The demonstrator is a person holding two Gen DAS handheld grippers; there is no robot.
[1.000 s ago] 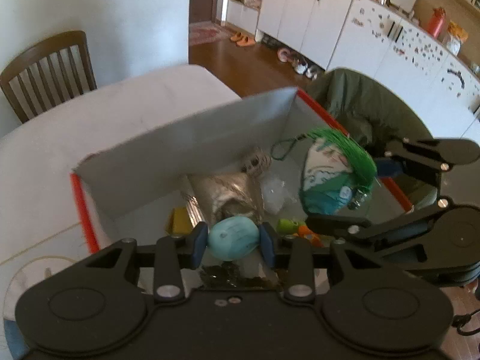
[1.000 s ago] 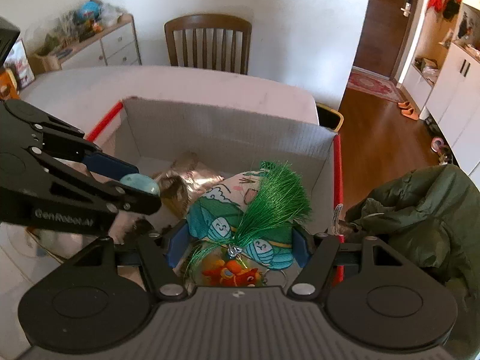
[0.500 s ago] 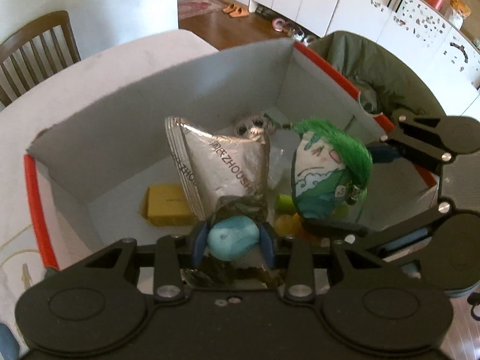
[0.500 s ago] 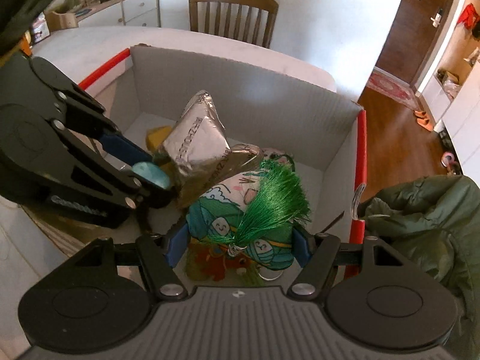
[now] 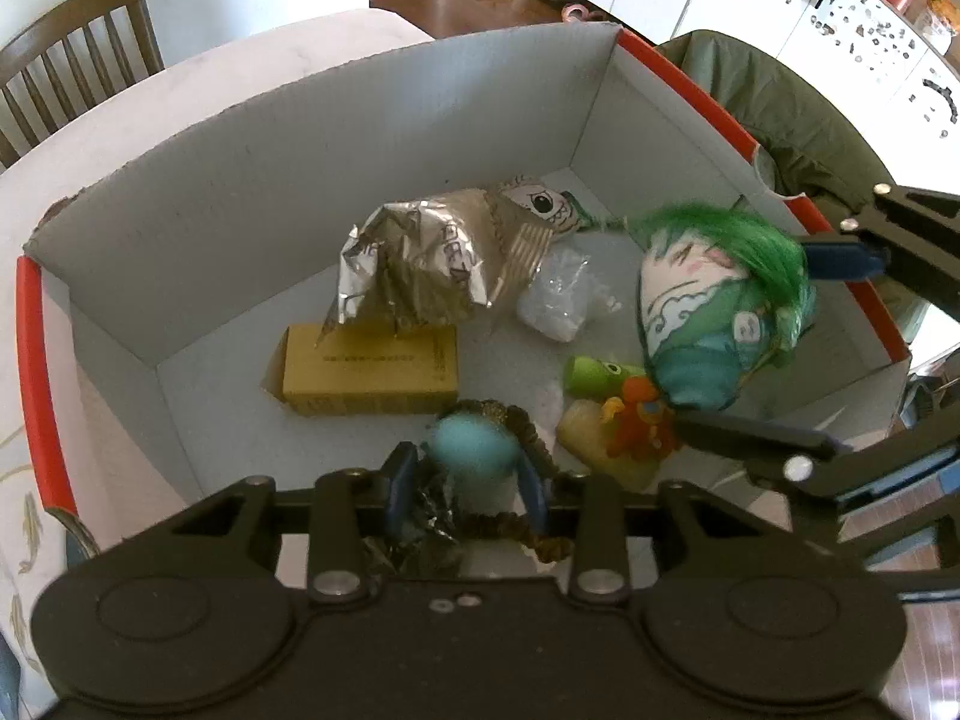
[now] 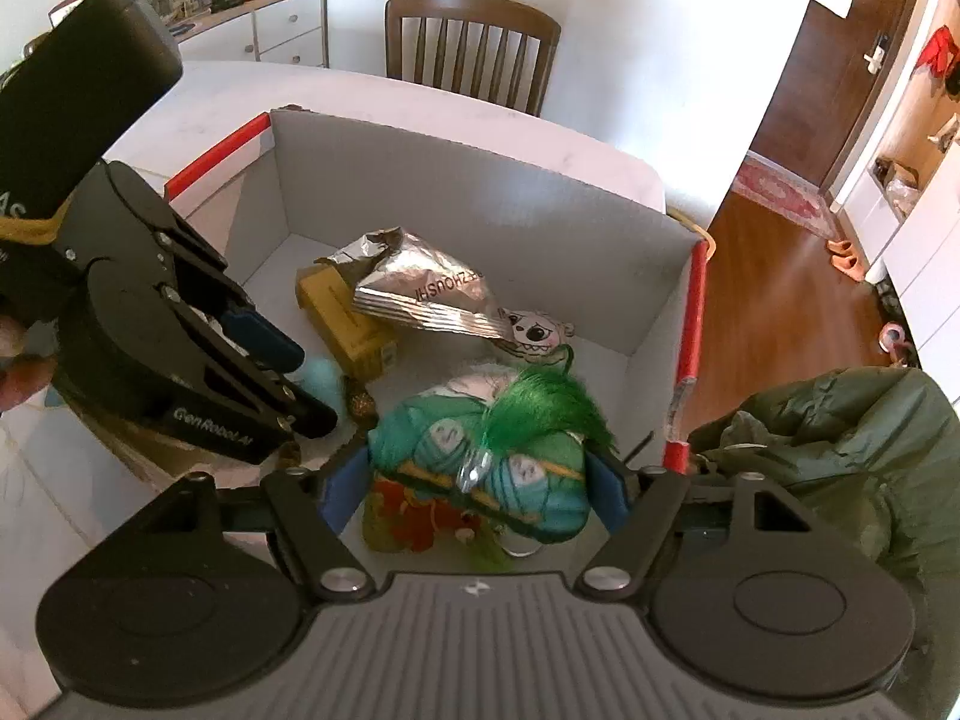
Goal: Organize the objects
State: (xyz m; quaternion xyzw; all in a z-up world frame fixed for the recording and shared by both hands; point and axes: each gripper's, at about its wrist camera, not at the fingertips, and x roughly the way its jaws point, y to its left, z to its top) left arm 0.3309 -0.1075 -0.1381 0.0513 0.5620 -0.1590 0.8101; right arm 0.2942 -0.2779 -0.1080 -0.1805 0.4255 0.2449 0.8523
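A grey cardboard box (image 5: 300, 180) (image 6: 450, 192) with red edges stands open on the white table. My left gripper (image 5: 468, 486) (image 6: 309, 387) is shut on a light blue egg (image 5: 474, 450) (image 6: 318, 375), low over the box floor near its front wall. My right gripper (image 6: 474, 492) (image 5: 744, 339) is shut on a teal pouch with a green tassel (image 6: 480, 456) (image 5: 714, 312), held above the box's right side. Under the pouch lie a green toy (image 5: 594, 373) and an orange toy (image 5: 639, 420).
In the box lie a crumpled silver foil bag (image 5: 420, 264) (image 6: 420, 294), a yellow carton (image 5: 372, 372), a white plastic bag (image 5: 558, 300), a cartoon-face card (image 6: 534, 330) and a brown fuzzy cord (image 5: 528, 432). A green jacket (image 6: 840, 438) lies right of the box; a wooden chair (image 6: 474, 36) stands behind the table.
Both grippers have come forward and down over the box, each still holding its object. The silver foil bag has slumped from upright onto the yellow carton.
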